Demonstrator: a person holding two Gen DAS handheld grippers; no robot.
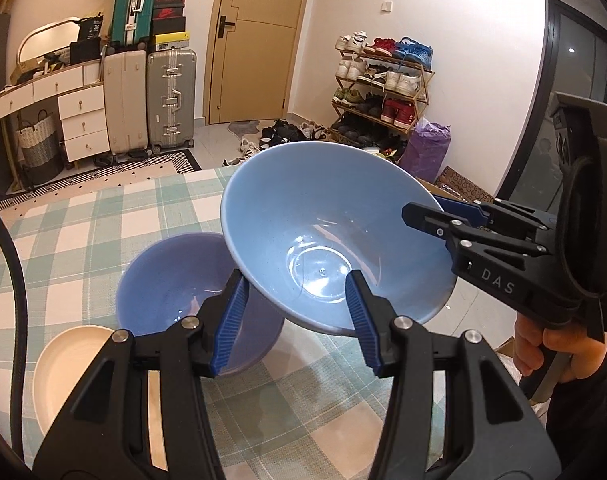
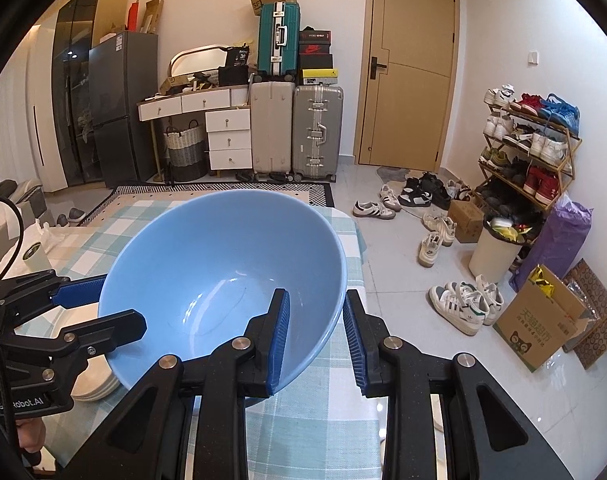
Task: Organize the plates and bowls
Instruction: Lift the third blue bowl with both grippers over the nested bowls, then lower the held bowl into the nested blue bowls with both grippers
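Note:
A light blue bowl (image 1: pixel 327 232) is held tilted in the air above the checked tablecloth (image 1: pixel 83 216); it also shows in the right wrist view (image 2: pixel 223 264). Both grippers hold its rim, one jaw inside and one outside. My left gripper (image 1: pixel 297 312) straddles the near rim. My right gripper (image 2: pixel 317 340) straddles the opposite rim and shows in the left wrist view (image 1: pixel 443 208). The left gripper shows in the right wrist view (image 2: pixel 99 312). A darker blue bowl (image 1: pixel 175 280) sits on the table under the held bowl. Cream plates (image 1: pixel 63 364) lie at the left.
A stack of cream plates (image 2: pixel 91 384) lies under the left gripper in the right wrist view. A tape roll (image 2: pixel 35 256) stands at the table's left. The table edge (image 2: pixel 359 264) drops to a tiled floor with shoes, a bin (image 2: pixel 495 248) and cardboard boxes.

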